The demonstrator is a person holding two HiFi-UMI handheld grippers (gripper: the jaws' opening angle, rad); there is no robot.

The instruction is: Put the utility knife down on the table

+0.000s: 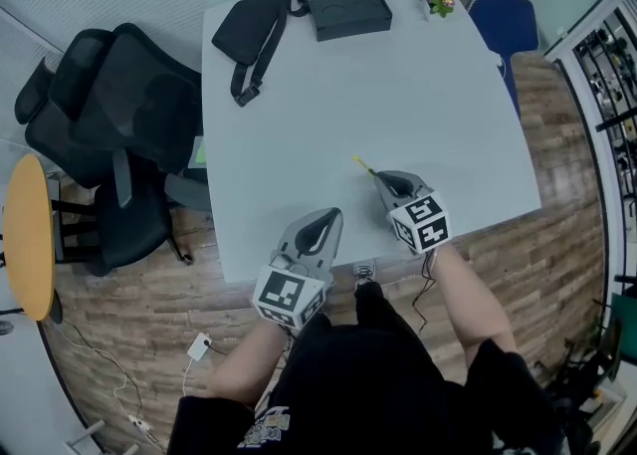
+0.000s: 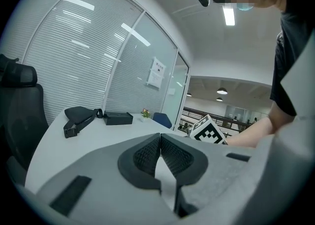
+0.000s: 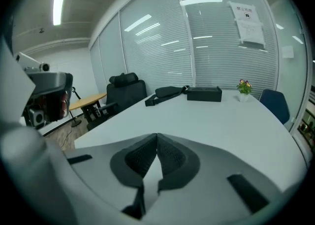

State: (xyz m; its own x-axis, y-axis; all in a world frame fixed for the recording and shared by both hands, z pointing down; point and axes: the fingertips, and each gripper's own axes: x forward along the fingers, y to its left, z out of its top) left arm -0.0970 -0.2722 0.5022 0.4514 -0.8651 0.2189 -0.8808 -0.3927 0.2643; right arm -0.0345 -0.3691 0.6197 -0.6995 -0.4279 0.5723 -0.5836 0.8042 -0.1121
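Pale grey desk (image 1: 398, 95) in a glass-walled office with closed blinds, seen from above your head. Your right gripper (image 1: 384, 177) sits over the near edge of the desk, toward the right corner, with its jaws closed together and holding nothing. The utility knife (image 1: 363, 164), a thin yellow strip, lies on the desk just ahead of that gripper's tips; whether it touches them can't be made out. Your left gripper (image 1: 328, 216) is at the near edge, a little left of the right one, with its jaws also pressed together and empty. Along the far edge are a black bag (image 1: 249, 30) with a strap near the left corner, a black box (image 1: 352, 14) in the middle and a small potted flower (image 1: 437, 0) at the right corner. Black office chairs (image 1: 119, 114) stand beside the left edge, and a blue chair (image 1: 503, 20) stands beyond the far right corner.
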